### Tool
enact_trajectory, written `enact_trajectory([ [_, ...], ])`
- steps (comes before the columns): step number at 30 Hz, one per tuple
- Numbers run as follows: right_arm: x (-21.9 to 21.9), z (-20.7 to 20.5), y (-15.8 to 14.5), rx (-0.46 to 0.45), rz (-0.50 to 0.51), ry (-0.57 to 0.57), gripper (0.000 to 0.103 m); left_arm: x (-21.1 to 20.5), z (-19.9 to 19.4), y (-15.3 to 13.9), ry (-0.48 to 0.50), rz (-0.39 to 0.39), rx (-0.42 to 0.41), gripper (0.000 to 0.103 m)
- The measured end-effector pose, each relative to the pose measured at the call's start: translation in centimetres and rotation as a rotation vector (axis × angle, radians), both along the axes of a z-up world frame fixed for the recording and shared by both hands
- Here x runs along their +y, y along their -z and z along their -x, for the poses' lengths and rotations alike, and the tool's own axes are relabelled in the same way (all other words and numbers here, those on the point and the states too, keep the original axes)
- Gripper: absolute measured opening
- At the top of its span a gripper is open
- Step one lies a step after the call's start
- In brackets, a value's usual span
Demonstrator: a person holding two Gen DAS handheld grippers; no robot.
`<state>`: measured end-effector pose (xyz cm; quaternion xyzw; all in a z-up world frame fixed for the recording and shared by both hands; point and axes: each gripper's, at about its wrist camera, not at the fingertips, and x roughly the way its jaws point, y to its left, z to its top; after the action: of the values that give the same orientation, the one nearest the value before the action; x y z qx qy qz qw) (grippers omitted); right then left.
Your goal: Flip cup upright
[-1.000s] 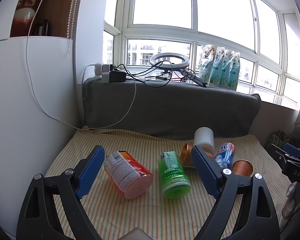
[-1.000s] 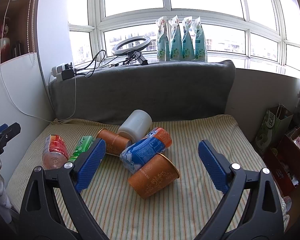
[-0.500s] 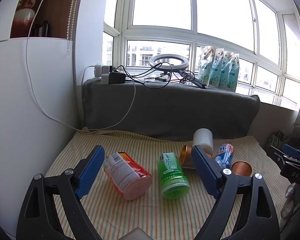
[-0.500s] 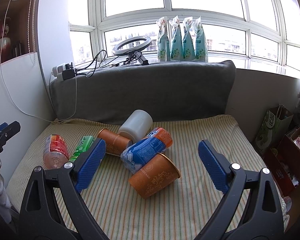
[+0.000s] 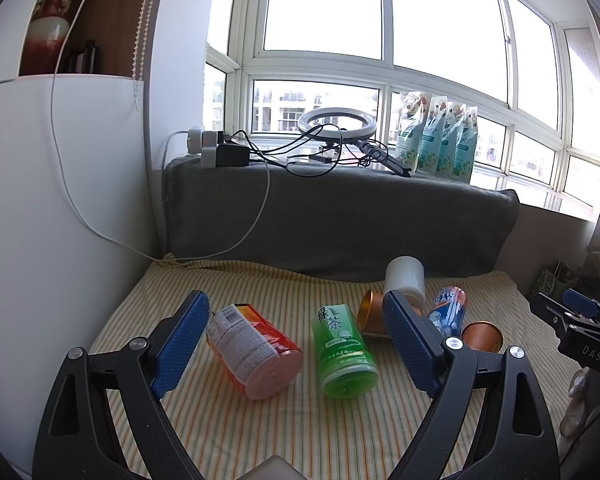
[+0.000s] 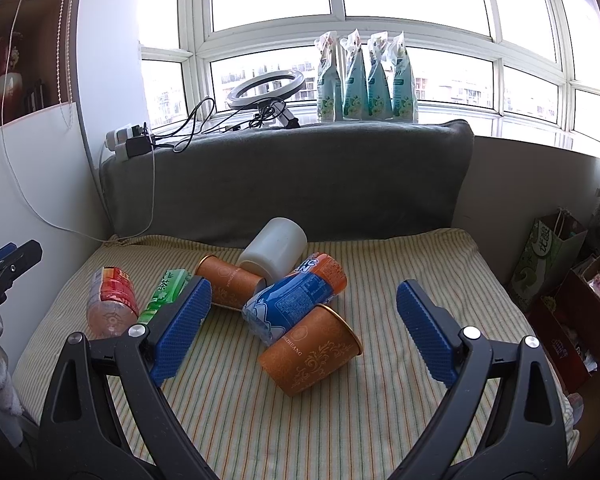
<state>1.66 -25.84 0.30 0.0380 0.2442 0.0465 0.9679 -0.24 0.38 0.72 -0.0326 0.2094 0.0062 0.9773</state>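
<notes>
Hovering over the striped cushion (image 6: 400,280), the right tongs (image 6: 300,330) are released and grasp nothing; the orange cup (image 6: 312,350) lies on its side between their pads, rim toward 2 o'clock, touching the blue cup (image 6: 292,300) at 12 o'clock. The left tongs (image 5: 296,340) are released too, with the red cup (image 5: 256,350) and green cup (image 5: 344,350) lying between them.

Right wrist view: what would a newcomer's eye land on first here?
First, the heap of cups lying on their sides on the striped cloth: a brown cup nearest the camera, a blue cup against it, a white cup behind. Next, the open right gripper framing that heap. Last, four pale pouches lined up on the bright window sill.
</notes>
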Motion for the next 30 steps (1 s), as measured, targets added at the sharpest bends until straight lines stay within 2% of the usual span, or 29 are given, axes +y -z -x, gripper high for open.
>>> enact_trajectory([
  [30,-0.17,-0.19,-0.12,0.004,-0.003,-0.003,0.096,-0.24,-0.19,0.09,0.009,0.003,0.001,0.089],
])
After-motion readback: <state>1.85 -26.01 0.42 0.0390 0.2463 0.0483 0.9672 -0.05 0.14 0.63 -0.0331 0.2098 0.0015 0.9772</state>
